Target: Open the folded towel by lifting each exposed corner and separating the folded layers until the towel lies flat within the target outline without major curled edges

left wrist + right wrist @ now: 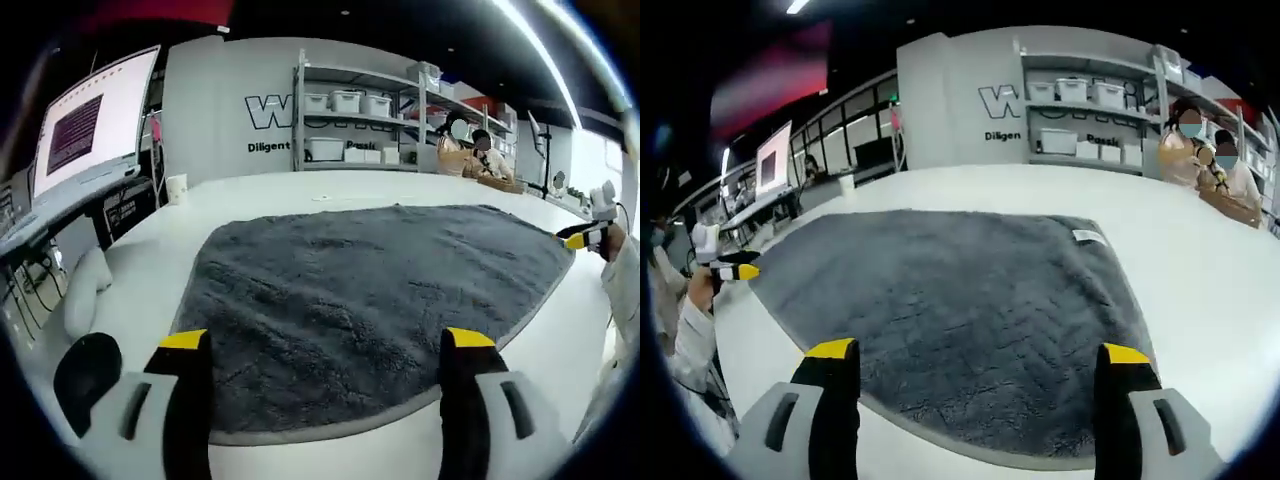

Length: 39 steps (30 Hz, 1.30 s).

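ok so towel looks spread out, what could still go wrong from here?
1. Both tongs, left and right, stand open just above the towel's near edge; dipping lower could snag the pile and rumple it.
2. The towel's label corner could still curl.
3. I can't make out a target outline on the table, so placement is unconfirmed.

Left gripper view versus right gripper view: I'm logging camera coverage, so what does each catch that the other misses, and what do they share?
Left gripper view alone: a large lit monitor at its left edge, and the right gripper at the towel's far corner.

Right gripper view alone: a small white tag on the towel's edge, and the left gripper beside the towel's left corner.

Both: the grey towel spread open on the white table, storage shelves with bins, and people seated at the back.
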Each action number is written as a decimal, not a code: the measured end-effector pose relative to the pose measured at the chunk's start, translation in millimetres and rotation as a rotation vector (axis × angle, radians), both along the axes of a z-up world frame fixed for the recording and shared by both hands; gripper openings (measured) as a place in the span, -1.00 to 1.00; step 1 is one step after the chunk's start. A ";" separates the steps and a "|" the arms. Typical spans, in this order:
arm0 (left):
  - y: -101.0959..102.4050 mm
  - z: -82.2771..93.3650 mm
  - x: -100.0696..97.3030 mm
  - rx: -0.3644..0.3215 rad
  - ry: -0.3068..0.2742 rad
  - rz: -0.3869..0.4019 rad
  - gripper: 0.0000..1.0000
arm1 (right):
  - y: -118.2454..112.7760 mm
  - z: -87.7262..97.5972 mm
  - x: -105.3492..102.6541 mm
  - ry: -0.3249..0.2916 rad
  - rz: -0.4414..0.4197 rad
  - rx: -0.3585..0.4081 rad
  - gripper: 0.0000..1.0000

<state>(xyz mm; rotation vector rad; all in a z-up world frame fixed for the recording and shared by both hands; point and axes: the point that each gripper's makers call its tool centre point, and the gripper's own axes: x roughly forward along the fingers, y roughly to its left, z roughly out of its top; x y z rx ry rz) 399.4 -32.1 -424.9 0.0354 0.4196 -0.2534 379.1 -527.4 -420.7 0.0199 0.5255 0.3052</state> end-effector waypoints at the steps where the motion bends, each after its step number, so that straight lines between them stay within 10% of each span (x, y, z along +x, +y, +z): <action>1: 1.2 -4.0 -1.0 0.015 0.011 0.005 0.84 | -1.3 -2.4 1.4 0.004 -0.009 -0.007 0.89; 9: 5.7 -14.7 -3.3 0.017 -0.021 0.011 0.82 | -3.2 -26.8 -2.2 0.068 0.001 -0.117 0.82; 39: 14.7 -14.2 -24.4 0.016 -0.022 0.004 0.71 | -6.3 -27.0 -23.5 0.027 0.054 -0.114 0.88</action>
